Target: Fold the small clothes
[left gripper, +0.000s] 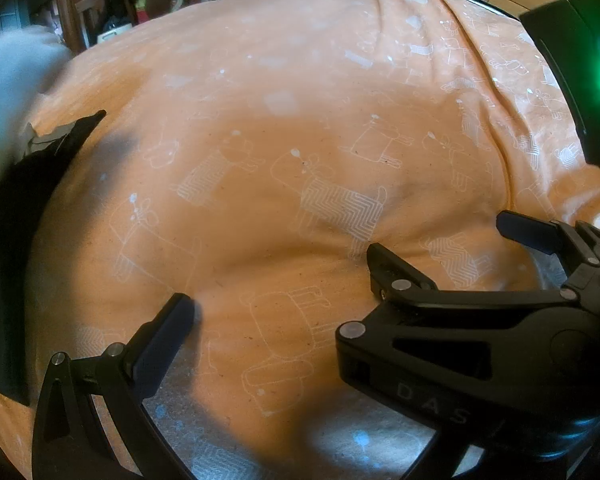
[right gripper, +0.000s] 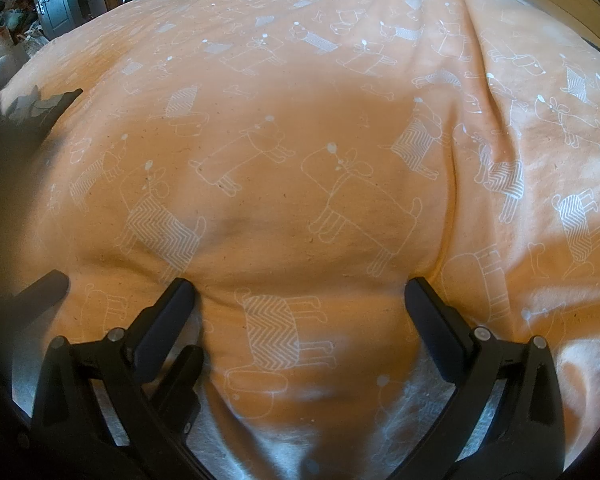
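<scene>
Orange cloth [right gripper: 300, 120] printed with white outlined, chevron-striped dogs.

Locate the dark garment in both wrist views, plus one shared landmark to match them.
Left wrist: the dark garment runs along the left edge, with its pointed corner at upper left on the orange cover.
Right wrist: it sits at the upper left edge, blurred, with its pointed corner aimed right.
Shared landmark: the long crease running down the right side of the cover.
</scene>
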